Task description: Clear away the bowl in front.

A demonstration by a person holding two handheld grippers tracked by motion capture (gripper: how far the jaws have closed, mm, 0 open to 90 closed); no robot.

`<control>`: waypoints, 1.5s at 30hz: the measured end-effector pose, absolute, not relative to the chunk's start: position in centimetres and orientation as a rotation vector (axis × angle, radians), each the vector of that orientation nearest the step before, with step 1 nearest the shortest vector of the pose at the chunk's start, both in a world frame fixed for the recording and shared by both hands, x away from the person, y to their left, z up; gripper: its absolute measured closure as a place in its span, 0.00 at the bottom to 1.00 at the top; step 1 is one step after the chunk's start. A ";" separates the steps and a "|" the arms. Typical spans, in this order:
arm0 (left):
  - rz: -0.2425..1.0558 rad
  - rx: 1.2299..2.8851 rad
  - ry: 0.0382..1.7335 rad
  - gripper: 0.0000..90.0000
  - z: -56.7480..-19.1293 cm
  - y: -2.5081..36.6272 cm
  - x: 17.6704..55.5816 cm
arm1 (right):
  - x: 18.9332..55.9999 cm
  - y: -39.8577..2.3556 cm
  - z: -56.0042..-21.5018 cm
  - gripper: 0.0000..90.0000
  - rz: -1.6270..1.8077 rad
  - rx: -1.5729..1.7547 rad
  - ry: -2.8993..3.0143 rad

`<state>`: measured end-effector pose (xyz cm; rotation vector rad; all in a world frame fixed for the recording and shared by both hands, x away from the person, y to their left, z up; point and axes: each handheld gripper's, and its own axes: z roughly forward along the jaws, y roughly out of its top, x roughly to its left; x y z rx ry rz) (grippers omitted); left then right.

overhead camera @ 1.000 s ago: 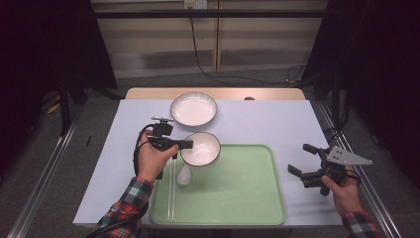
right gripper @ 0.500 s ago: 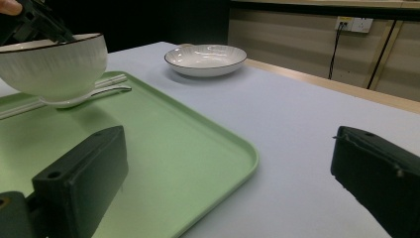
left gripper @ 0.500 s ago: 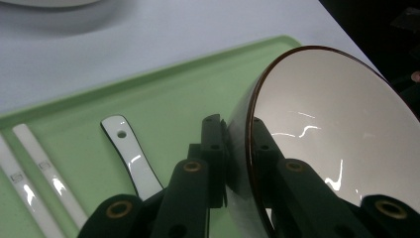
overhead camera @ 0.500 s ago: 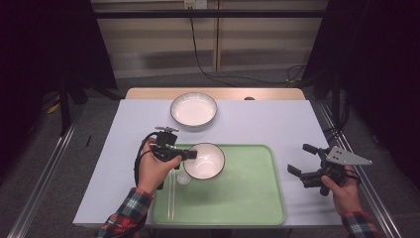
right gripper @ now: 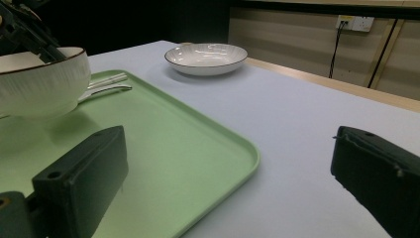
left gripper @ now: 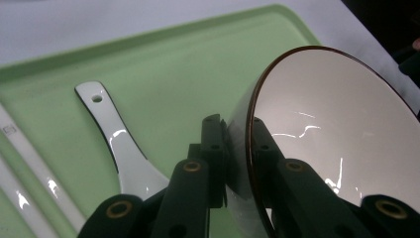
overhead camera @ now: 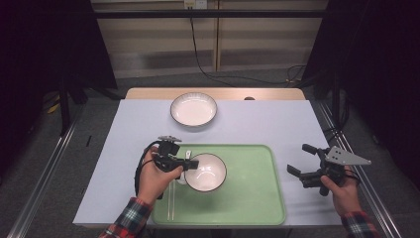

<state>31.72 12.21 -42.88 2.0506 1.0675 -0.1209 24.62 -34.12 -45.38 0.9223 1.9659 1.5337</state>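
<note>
My left hand point(overhead camera: 154, 177), in a plaid sleeve, reaches in from the near edge of the table and points its black two-jaw left gripper point(overhead camera: 187, 165) to the right, roughly level. In the left gripper view the jaws are clamped on the rim of a white ceramic bowl with a thin dark edge point(left gripper: 341, 139), one jaw outside the wall and one inside. From above, that bowl point(overhead camera: 205, 172) sits over the left half of a pale green plastic tray with rounded corners point(overhead camera: 247, 198); the right gripper view shows it raised a little above the tray floor, with a shadow beneath.

Just left of the bowl, on the tray, lies a white ceramic soup spoon with a hole in its handle point(left gripper: 119, 144), and further left a pair of pale chopsticks point(left gripper: 34, 173) lies along the tray's left side.

Beyond the tray, near the far edge of the table, rests a wide, shallow white dish with a dark rim point(overhead camera: 193, 109), well apart from the bowl.

At the right, my right hand point(overhead camera: 341, 191) holds the black right gripper point(overhead camera: 297, 159) off the tray's right edge, pointing left, its jaws standing wide apart with nothing between them.

The table point(overhead camera: 277, 124) wears a pale lilac-grey covering, with a strip of light wood at the far edge. Behind it are a beige wall, a dangling black cable and dark curtains.
</note>
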 end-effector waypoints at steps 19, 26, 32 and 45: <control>-0.136 2.106 1.018 0.90 -43.2 11.8 30.0 | 24.6 -34.0 -45.4 0.01 1.524 0.933 1.969; -0.143 2.126 1.004 0.90 -43.5 11.6 29.4 | 24.7 -33.9 -45.5 0.01 1.523 0.930 1.975; -0.147 2.142 0.986 0.90 -43.7 11.5 29.0 | 24.7 -33.9 -45.5 0.01 1.524 0.929 1.972; -0.156 2.149 0.979 0.90 -44.3 11.7 28.5 | 24.7 -33.8 -45.5 0.01 1.518 0.928 1.974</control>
